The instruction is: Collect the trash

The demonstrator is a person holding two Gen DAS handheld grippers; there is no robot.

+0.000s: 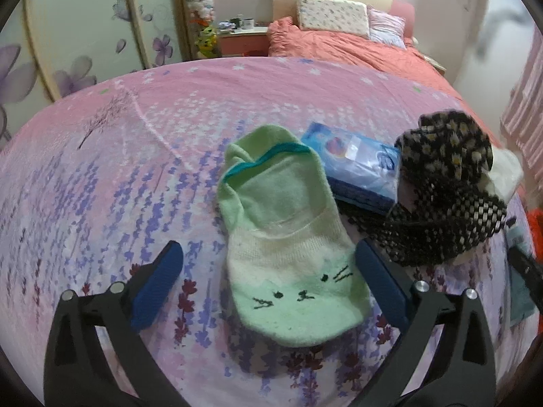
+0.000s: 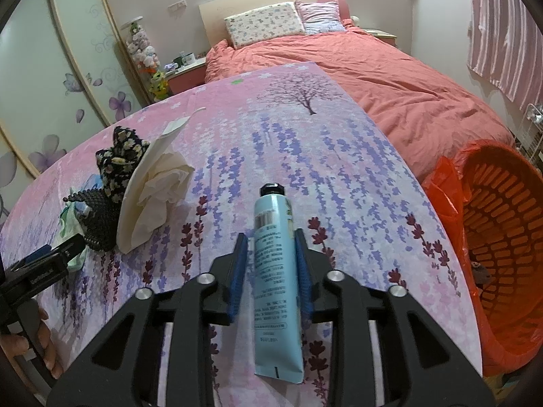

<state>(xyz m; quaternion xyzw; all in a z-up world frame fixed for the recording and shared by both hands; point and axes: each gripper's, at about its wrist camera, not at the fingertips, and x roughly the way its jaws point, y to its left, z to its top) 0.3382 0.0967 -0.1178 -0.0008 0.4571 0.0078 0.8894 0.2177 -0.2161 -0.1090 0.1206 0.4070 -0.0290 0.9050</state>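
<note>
Entry, as we find it on the surface under the pink flowered cloth [image 1: 135, 169]:

1. Green sock [image 1: 288, 254] with a cat face, lying flat toward the near edge, toe end nearest us. We count it between the fingers of the left gripper [image 1: 268, 247], whose jaws are spread wide and released. The right-hand pad stands just beside the sock's edge, the left-hand pad well apart from it.

2. Blue tissue pack [image 1: 359, 169], just behind the sock, touching its upper side.

3. Black flowered cloth [image 1: 448, 156] and a black mesh piece [image 1: 441, 230], bunched together beside the pack, toward the right edge in the left wrist view.

4. Crumpled white paper [image 2: 159, 183], leaning against that black bundle on the side facing the middle of the surface.

5. Light blue tube [image 2: 275, 254] with a black cap, lying flat near the near edge with its cap pointing toward the far edge. We find it between the pads of the right gripper [image 2: 271, 235]. The jaws stand narrow but not clenched: one pad looks to touch the tube, and a thin gap shows at the other.

6. Orange basket [image 2: 502, 237] lined with an orange bag, standing off the right edge, its mouth tilted toward us. A small dark thing lies inside; we cannot tell what.

7. Bed [image 2: 390, 78] with a coral cover and two pillows, beyond the far edge.
</note>
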